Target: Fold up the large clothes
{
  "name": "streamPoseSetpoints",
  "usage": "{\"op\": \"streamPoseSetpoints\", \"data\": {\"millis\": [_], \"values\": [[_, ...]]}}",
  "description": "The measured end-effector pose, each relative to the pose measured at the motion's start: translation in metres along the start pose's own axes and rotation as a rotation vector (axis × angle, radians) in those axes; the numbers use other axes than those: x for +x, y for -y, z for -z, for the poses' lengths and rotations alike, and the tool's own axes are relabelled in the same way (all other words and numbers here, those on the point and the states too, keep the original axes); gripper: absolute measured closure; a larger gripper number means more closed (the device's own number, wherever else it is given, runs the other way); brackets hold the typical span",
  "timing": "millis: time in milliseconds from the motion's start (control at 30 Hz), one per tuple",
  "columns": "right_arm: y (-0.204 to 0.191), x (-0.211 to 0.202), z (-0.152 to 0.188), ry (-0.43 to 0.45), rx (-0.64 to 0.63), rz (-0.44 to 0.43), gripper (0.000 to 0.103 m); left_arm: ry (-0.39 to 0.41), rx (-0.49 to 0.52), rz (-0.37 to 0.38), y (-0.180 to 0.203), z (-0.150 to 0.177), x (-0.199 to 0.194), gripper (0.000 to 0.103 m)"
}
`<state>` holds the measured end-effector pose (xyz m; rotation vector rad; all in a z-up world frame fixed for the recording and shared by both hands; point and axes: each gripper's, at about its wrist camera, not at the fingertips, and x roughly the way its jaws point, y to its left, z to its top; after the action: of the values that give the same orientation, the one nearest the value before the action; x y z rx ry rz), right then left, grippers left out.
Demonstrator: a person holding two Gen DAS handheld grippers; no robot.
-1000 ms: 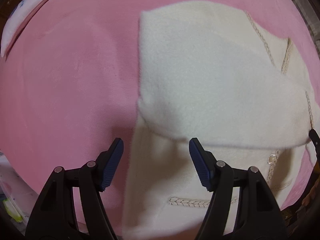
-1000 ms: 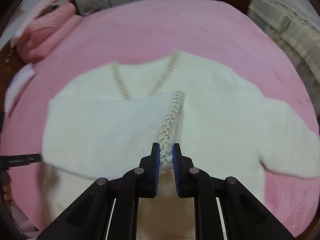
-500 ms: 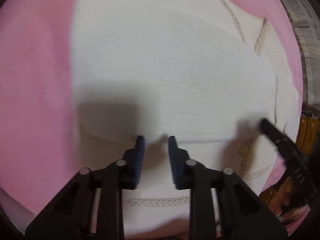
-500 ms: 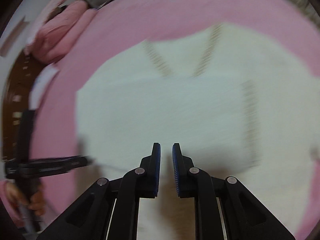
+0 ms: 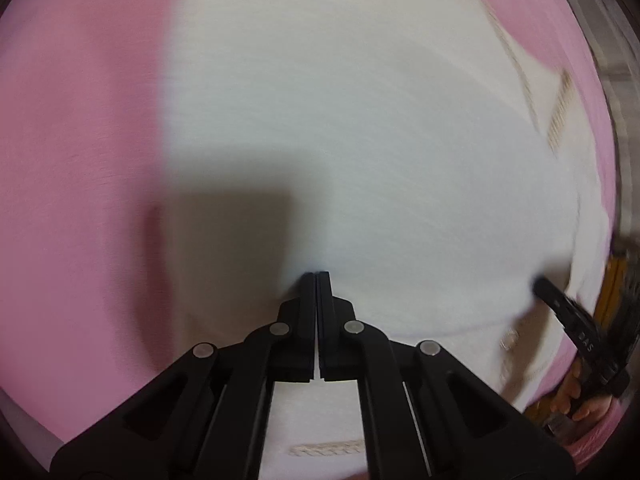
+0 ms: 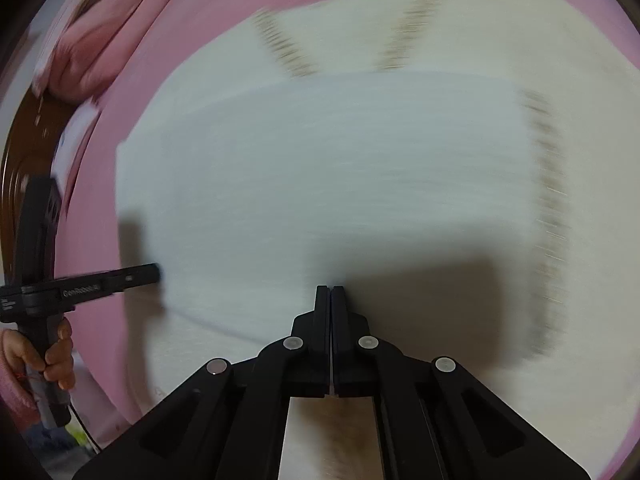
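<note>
Sweater trim (image 6: 548,216): smeared by motion blur.
Sweater (image 5: 360,140) hem: cut off at bottom edge.
Pink bundle (image 6: 92,56): blurred, unidentifiable.

A pink plush bed cover (image 5: 80,160) carries a cream knitted garment (image 5: 360,140), folded flat upon it.

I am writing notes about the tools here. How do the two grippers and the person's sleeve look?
Both the left gripper and the right gripper are black, with angular linkage arms and round silver pins. Seen from the right wrist, the left one carries small white lettering and a thin dark cable below its handle. The sleeve is pink.
</note>
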<state>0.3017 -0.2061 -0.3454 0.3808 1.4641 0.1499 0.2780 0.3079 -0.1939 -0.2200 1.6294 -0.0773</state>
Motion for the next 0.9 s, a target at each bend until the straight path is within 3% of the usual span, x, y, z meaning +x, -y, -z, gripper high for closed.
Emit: {"op": "streamPoseSetpoints", "data": {"millis": [100,200,300,367,467,533,700,833,900], "values": [[0.043,-0.024,0.012,0.062,0.081,0.165,0.103,-0.002,-0.044,0.021,-0.027,0.005,-0.010,0.102],[0.069,-0.029,0.019,0.065,0.126,0.244,0.103,-0.006,0.086,-0.072,-0.014,0.008,-0.019,0.102],[0.066,-0.037,0.021,0.090,0.103,0.303,0.103,0.037,0.151,-0.149,0.007,0.018,-0.035,0.102],[0.045,-0.046,0.021,0.125,0.089,0.249,0.103,0.043,0.184,-0.097,0.023,0.023,-0.042,0.102],[0.005,-0.028,0.003,0.106,0.122,-0.010,0.103,0.008,0.182,-0.009,0.044,0.019,-0.042,0.102],[-0.022,-0.007,-0.007,0.059,0.120,-0.124,0.103,-0.010,0.177,0.022,0.056,0.012,-0.044,0.102],[-0.067,0.042,-0.025,-0.017,0.134,-0.207,0.103,0.020,0.141,0.052,0.064,-0.013,-0.056,0.102],[-0.069,0.041,-0.050,-0.001,0.164,-0.172,0.103,-0.007,0.093,0.058,0.037,-0.025,-0.053,0.102],[-0.052,0.038,-0.055,-0.001,0.193,-0.164,0.103,0.002,0.076,0.068,0.025,-0.034,-0.050,0.102]]}}
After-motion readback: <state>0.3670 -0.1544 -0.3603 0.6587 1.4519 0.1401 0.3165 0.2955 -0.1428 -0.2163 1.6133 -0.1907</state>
